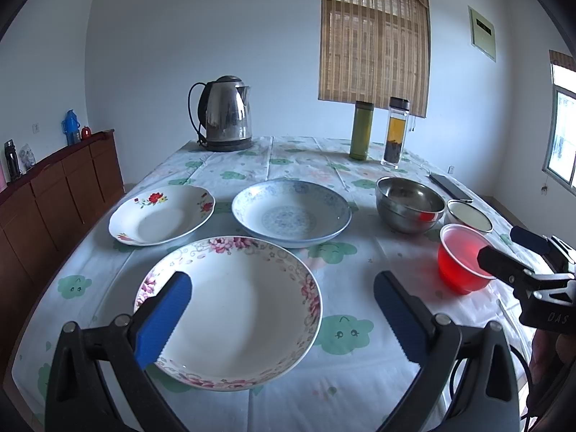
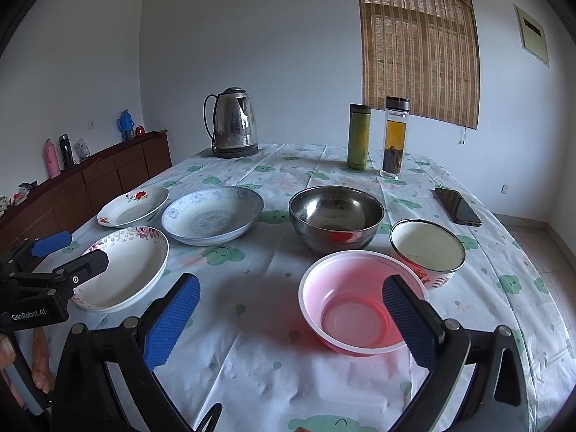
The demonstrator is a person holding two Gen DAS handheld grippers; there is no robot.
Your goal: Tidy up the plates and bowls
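Observation:
Nearest me in the left wrist view lies a pink-flowered plate [image 1: 237, 298], under my open left gripper [image 1: 284, 313], whose left finger overlaps its rim. Behind it sit a red-flowered plate [image 1: 162, 214] and a blue-patterned plate [image 1: 291, 212]. To the right stand a steel bowl [image 1: 408, 203], a white-lined enamel bowl [image 1: 469, 214] and a red plastic bowl [image 1: 462, 259]. My right gripper [image 2: 291, 298] is open and empty, its right finger over the red plastic bowl [image 2: 345, 298]. The steel bowl [image 2: 336, 217] and enamel bowl [image 2: 426, 248] stand just beyond.
A steel kettle [image 1: 225, 115], a green flask [image 1: 361, 129] and a glass tea bottle [image 1: 396, 131] stand at the far end of the table [image 1: 360, 378]. A dark phone [image 2: 457, 205] lies at the right. A wooden sideboard [image 1: 54, 194] runs along the left wall.

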